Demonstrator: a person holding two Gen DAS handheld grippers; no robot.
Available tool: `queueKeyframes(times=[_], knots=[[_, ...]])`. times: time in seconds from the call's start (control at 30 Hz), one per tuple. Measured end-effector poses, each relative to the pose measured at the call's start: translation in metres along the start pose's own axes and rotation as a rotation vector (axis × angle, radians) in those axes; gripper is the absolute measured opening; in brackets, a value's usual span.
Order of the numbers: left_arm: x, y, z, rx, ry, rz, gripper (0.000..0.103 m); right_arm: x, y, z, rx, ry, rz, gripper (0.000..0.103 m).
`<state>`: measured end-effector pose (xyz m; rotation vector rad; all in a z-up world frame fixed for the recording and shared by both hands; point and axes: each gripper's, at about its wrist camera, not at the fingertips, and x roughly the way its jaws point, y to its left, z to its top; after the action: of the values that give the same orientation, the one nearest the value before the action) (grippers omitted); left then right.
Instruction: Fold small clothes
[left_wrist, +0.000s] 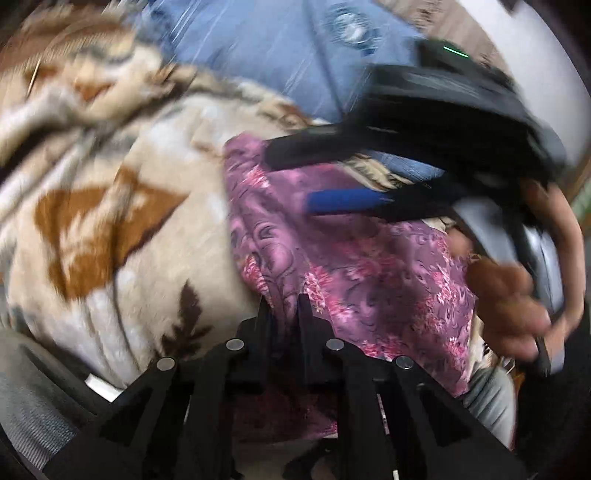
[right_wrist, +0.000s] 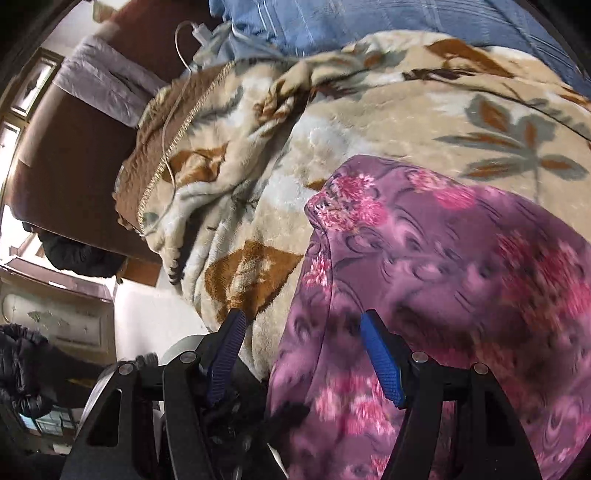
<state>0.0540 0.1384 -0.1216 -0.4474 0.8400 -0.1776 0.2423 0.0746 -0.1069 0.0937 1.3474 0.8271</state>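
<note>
A small purple garment with pink flowers (left_wrist: 354, 266) lies on a beige leaf-patterned blanket (left_wrist: 110, 221). My left gripper (left_wrist: 284, 302) is shut on the garment's near edge, its black fingers pinched together with cloth between them. My right gripper (left_wrist: 291, 177) shows in the left wrist view above the garment's far part, jaws spread. In the right wrist view the right gripper (right_wrist: 301, 321) is open, its blue pads (right_wrist: 380, 358) straddling the garment's left edge (right_wrist: 424, 280) without pinching it. The left wrist view is motion-blurred.
A blue bedsheet (right_wrist: 351, 22) lies beyond the blanket (right_wrist: 369, 122). A white cable (right_wrist: 173, 122) trails over the blanket's left side. A brown headboard (right_wrist: 66, 155) and a cabinet (right_wrist: 62, 317) stand at the left. My hand (left_wrist: 517, 302) holds the right gripper's handle.
</note>
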Motion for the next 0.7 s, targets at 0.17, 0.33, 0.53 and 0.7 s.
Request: queueKeyframes(times=[0.17,0.33,0.53,0.7], knots=[[-0.001,-0.025,-0.006,0.131,-0.027,0.048,0.009,0.019,0.015,0.02,-0.079,0.068,-0.147,0.067],[0.001,-0.025,-0.005,0.127,-0.023,0.035,0.009,0.055,0.036,0.029,-0.265,0.197,-0.4,0.057],[0.003,-0.023,-0.002,0.118,-0.027,0.02,0.009,0.054,0.03,0.029,-0.313,0.205,-0.478,0.015],[-0.009,-0.031,-0.003,0.129,-0.048,-0.017,0.009,-0.008,0.012,0.021,-0.211,0.043,-0.298,0.012]])
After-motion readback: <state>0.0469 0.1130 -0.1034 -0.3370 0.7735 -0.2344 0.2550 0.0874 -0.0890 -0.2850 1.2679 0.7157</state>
